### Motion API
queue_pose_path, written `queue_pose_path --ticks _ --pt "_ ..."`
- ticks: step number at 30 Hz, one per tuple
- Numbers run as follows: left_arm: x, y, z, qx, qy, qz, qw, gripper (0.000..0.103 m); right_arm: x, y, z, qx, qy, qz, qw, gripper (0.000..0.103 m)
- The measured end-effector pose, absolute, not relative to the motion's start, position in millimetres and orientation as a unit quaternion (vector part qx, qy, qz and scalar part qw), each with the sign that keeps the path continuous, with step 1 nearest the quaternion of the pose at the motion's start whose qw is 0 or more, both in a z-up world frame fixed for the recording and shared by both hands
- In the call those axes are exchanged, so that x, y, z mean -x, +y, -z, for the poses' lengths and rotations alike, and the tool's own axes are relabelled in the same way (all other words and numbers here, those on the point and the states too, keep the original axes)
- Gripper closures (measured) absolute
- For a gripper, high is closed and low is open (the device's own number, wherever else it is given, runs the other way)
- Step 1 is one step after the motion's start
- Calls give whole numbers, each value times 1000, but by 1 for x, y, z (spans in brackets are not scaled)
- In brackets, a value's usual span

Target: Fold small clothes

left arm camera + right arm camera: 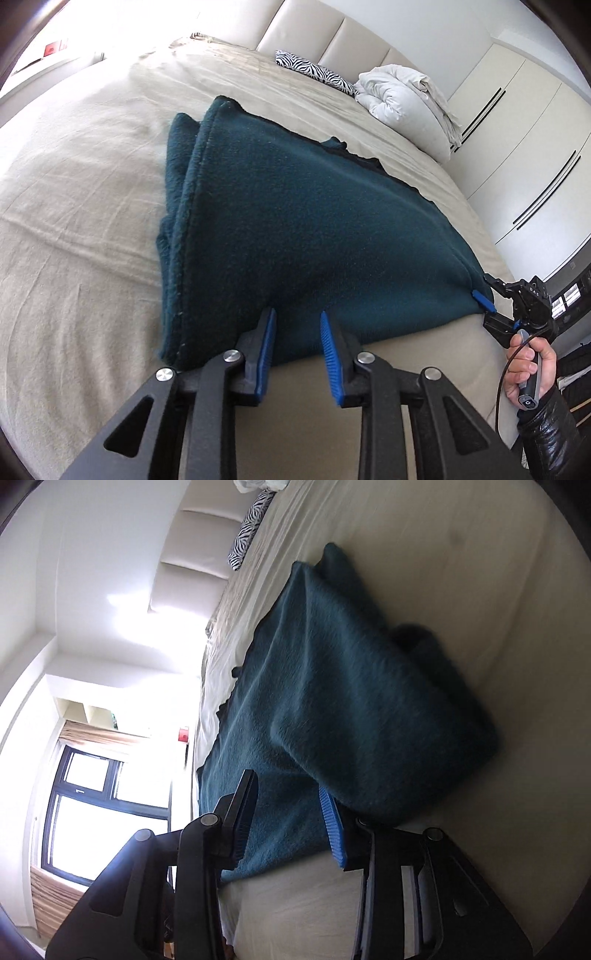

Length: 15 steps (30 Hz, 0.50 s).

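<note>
Bedding in a pale beige covers the wide bed [74,206], creased in long shallow folds, and the dark teal fleece garment [280,225] lies folded on it near the bed's near edge, its layered hems stacked along one side. A padded cream headboard [325,33] runs behind, with a zebra-print cushion [314,70] and a bundled white duvet [399,96] against it. White wardrobe doors [517,155] with thin black bar handles stand beside the bed. The right wrist view shows a black-framed window [88,794] with striped curtains, very bright, and a small red item [183,734] past the bed; its lettering is too small to read.

The left tongs [297,332] stand apart at the fleece's near edge, blue ribbed pads on either side of a gap, with the cloth just beyond the tips and not pinched. The right tongs [288,812] also stand apart, with the fleece's edge lying between the pads; whether a pad presses it I cannot tell. In the left wrist view a hand [528,369] in a glossy black sleeve holds that tool at the fleece's corner. Small white letters on its black body are not legible.
</note>
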<state>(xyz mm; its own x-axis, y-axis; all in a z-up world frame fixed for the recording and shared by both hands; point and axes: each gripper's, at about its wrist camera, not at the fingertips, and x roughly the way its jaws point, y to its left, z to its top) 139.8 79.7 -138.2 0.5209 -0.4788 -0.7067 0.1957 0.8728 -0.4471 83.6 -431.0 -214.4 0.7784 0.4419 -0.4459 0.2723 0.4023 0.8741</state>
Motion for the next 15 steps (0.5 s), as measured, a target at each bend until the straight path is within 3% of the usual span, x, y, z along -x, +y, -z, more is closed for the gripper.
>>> queue_pose_path --ticks 4,9,15 --pt "-131 94 131 169 448 181 859 74 -63 -465 206 -551 304 -12 777 71" --pt "-129 95 93 185 405 167 880 47 -63 -446 170 -512 302 -18 804 62" --pt "-172 59 90 149 401 184 885 46 -135 -351 159 -482 351 -126 793 62"
